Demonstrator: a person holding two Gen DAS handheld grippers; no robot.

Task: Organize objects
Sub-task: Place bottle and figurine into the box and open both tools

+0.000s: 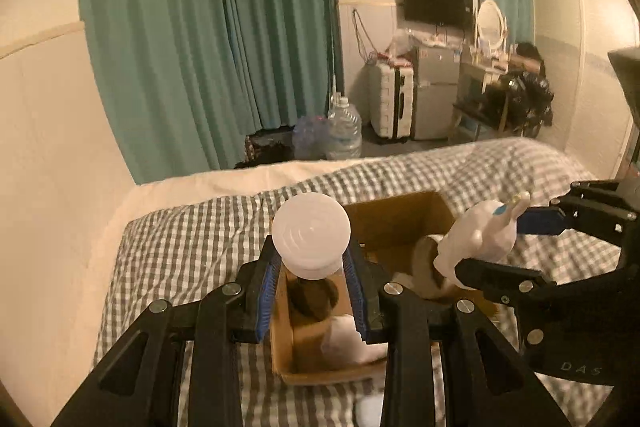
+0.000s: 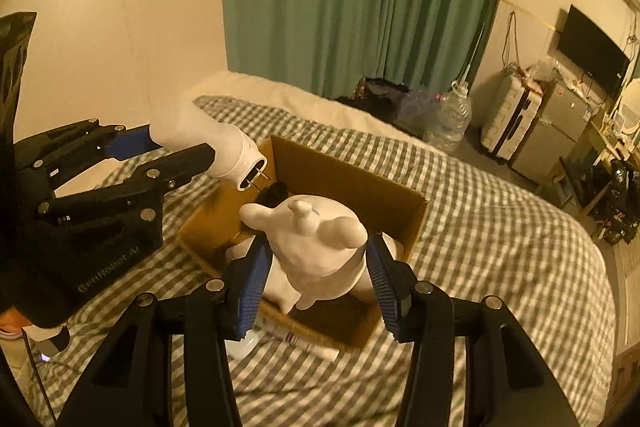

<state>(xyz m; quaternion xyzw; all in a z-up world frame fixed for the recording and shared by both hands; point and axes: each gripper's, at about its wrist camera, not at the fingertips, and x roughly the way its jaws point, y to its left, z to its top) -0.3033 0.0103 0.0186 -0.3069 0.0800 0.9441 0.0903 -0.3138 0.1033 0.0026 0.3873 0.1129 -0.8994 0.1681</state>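
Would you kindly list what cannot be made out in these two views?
- Left wrist view: contents of the cardboard box, hidden by the left gripper and its white bulb.
- Right wrist view: box floor, hidden by the white figurine in the right gripper.

The cardboard box (image 2: 352,179) stands open-topped on the bed (image 2: 500,227), its floor partly crowded with a dark item and pale things. Above it, both loaded grippers hang close together. Bare checked bedding lies around the box; a wall (image 2: 120,27) bounds the far-left side.
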